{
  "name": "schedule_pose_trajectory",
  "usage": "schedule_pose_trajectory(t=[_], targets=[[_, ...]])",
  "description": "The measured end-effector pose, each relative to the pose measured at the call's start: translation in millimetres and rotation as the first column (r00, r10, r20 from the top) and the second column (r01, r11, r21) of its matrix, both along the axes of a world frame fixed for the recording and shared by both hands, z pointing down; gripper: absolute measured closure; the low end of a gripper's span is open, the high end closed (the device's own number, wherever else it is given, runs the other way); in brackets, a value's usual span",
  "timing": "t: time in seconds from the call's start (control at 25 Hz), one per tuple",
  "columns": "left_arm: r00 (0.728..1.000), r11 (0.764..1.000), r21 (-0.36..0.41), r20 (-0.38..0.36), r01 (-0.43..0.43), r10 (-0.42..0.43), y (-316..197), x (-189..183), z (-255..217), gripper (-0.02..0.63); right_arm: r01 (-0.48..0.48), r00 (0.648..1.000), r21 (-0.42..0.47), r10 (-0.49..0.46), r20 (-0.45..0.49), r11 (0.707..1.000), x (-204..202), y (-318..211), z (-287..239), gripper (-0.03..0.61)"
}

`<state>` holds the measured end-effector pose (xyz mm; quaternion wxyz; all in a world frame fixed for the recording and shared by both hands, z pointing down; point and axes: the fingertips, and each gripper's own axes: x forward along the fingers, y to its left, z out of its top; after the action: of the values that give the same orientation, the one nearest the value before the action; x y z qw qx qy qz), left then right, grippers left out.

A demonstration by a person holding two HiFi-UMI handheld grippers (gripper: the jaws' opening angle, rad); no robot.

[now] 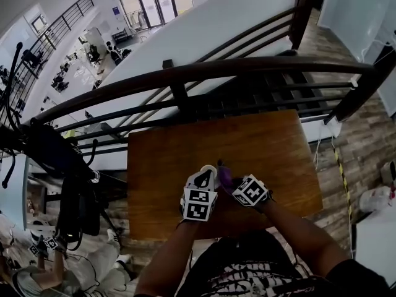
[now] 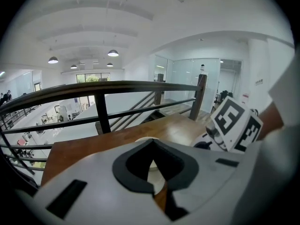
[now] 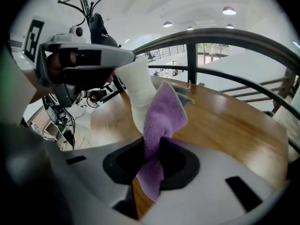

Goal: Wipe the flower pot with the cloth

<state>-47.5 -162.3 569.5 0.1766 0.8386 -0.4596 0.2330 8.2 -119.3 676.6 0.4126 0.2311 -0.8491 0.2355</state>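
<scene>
A small white flower pot (image 1: 208, 169) is near the front edge of the wooden table (image 1: 260, 141). My left gripper (image 1: 202, 181) is shut on its rim. In the left gripper view the white rim (image 2: 140, 139) shows just past the closed jaws of that left gripper (image 2: 152, 165). My right gripper (image 3: 152, 161) is shut on a purple cloth (image 3: 164, 116), which lies against the side of the tilted pot (image 3: 136, 86). The left gripper (image 3: 101, 60) grips the pot's top there. In the head view the cloth (image 1: 224, 177) sits between the two grippers, with the right gripper (image 1: 234, 185) just beside it.
A dark metal railing (image 1: 185, 76) runs along the table's far edge, with a drop to a lower floor behind it. A black coat rack (image 3: 89, 3) stands to the left. Bare tabletop (image 3: 225, 125) stretches to the right of the pot.
</scene>
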Motion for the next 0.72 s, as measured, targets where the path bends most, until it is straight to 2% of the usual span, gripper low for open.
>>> schedule_pose_trajectory(t=[0.12,0.32,0.52,0.72], targets=[[1.000,1.000,-0.019,-0.012,0.007,-0.008,-1.2,-1.8,1.1,0.615,0.055,0.998,0.062,-0.052,-0.038,0.997,-6.5,-21.6,-3.7,0.508],[1.000,1.000,-0.024,-0.014,0.011,-0.011,-4.7,-7.9,5.0,0.615,0.174,0.980,0.101,-0.162,-0.116,0.980,-22.8,-40.5,-1.5,0.508],[1.000,1.000,0.001,-0.019,0.014,-0.014,-7.7,-3.3,7.1,0.615,0.238,0.966,0.140,-0.220,-0.133,0.961,-36.1,-60.9,-7.3,0.508],[1.000,1.000,-0.015,-0.017,0.021,-0.021,-5.7,-4.5,9.9,0.615,0.284,0.956,0.164,-0.266,-0.122,0.945,-45.3,-69.5,-7.6,0.508]])
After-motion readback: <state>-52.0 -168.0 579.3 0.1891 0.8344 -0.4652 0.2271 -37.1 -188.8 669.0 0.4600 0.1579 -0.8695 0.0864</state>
